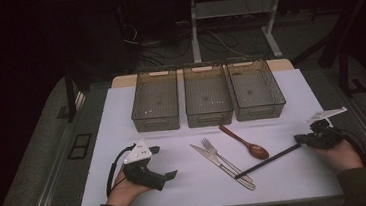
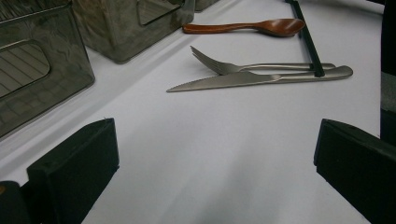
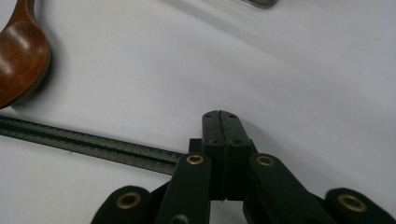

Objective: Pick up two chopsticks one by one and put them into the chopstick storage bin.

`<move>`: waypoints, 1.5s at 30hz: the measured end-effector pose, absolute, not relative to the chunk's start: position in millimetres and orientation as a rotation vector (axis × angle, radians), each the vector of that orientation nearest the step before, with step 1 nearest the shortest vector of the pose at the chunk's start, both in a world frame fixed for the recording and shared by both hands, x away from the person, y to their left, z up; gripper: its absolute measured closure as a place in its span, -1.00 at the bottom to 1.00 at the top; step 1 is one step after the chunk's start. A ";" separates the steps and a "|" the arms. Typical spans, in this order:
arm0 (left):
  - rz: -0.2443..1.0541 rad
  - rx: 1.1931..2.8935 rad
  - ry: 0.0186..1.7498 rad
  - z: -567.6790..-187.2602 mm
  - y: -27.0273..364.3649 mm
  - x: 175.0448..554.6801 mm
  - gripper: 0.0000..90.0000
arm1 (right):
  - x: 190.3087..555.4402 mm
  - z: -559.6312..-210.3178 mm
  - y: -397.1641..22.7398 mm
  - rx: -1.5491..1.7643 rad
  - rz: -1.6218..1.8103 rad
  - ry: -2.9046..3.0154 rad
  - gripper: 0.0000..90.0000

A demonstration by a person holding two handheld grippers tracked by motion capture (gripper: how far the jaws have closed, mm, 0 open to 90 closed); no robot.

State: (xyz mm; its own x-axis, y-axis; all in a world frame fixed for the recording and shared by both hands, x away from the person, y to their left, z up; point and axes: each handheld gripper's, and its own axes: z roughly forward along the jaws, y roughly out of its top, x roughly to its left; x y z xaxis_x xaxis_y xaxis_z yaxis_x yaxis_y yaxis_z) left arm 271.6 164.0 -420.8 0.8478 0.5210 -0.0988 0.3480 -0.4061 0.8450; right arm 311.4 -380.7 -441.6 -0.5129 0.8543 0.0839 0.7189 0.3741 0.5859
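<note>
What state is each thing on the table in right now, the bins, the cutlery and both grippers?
Left bin: upright, empty.
Middle bin: upright, empty.
Right bin: upright, empty.
Wooden spoon: lying flat, bowl up.
Fork: lying flat beside the knife.
Knife: lying flat.
Black chopsticks: lying flat, one end over the fork and knife handles.
Left gripper: open, holding nothing.
Right gripper: shut, resting beside the chopsticks.

Dim high view, dark surround from 9 through 12 to 3 o'clock, white table (image 1: 122,118) evenly lit, soft shadows, close jaws blurred.
</note>
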 end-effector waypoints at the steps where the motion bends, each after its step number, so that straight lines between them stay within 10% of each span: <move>1: 0.221 2.036 0.636 -420.8 164.0 271.5 -1.00 | 309.7 -441.6 -381.2 1.404 0.846 2.402 0.97; 45: 0.220 2.046 0.633 -420.4 163.7 270.7 -1.00 | 273.2 -437.7 -393.1 1.417 0.822 2.453 0.97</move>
State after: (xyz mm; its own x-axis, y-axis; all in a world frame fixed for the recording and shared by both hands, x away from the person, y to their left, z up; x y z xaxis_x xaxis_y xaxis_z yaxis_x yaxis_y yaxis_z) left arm 270.7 163.7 -420.4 0.8500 0.5181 -0.0949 0.3474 -0.4160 0.8404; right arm 273.2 -393.1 -437.7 -0.5242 0.8449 0.1067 0.7386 0.3888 0.5507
